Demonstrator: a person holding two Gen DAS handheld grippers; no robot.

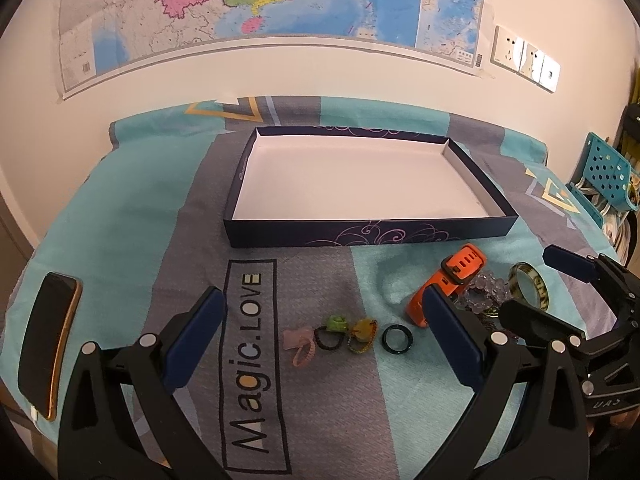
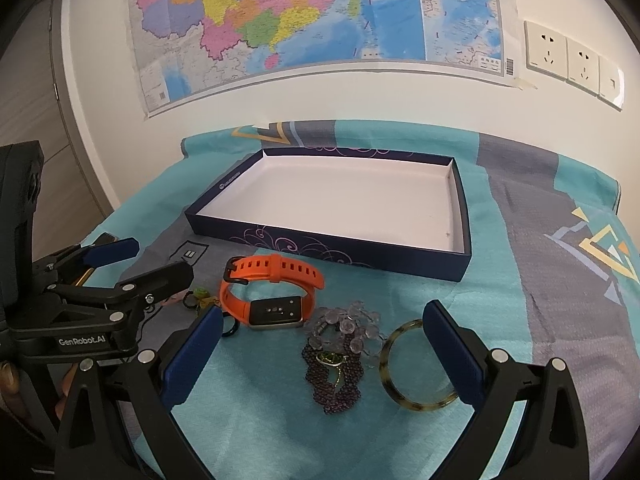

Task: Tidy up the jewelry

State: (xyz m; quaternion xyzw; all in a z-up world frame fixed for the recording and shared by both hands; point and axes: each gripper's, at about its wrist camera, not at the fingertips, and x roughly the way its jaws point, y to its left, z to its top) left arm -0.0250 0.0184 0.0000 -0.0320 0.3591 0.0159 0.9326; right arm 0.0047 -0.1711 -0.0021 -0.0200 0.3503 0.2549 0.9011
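An empty dark blue box (image 1: 360,236) (image 2: 320,246) with a white inside lies at the back of the table. In front of it lie a pink ring (image 1: 299,345), a green ring (image 1: 332,330), a yellow ring (image 1: 362,334) and a dark ring (image 1: 394,338) in a row. An orange watch (image 2: 268,292) (image 1: 444,284), clear and dark purple beads (image 2: 340,356) and a tortoiseshell bangle (image 2: 414,364) (image 1: 528,286) lie to the right. My left gripper (image 1: 324,340) is open over the rings. My right gripper (image 2: 324,356) is open over the beads.
A teal and grey cloth (image 1: 120,220) covers the table. A phone (image 1: 46,344) lies at the left edge. A teal basket (image 1: 608,172) stands off the right side. A map (image 2: 320,12) and wall sockets (image 2: 572,60) are on the wall behind.
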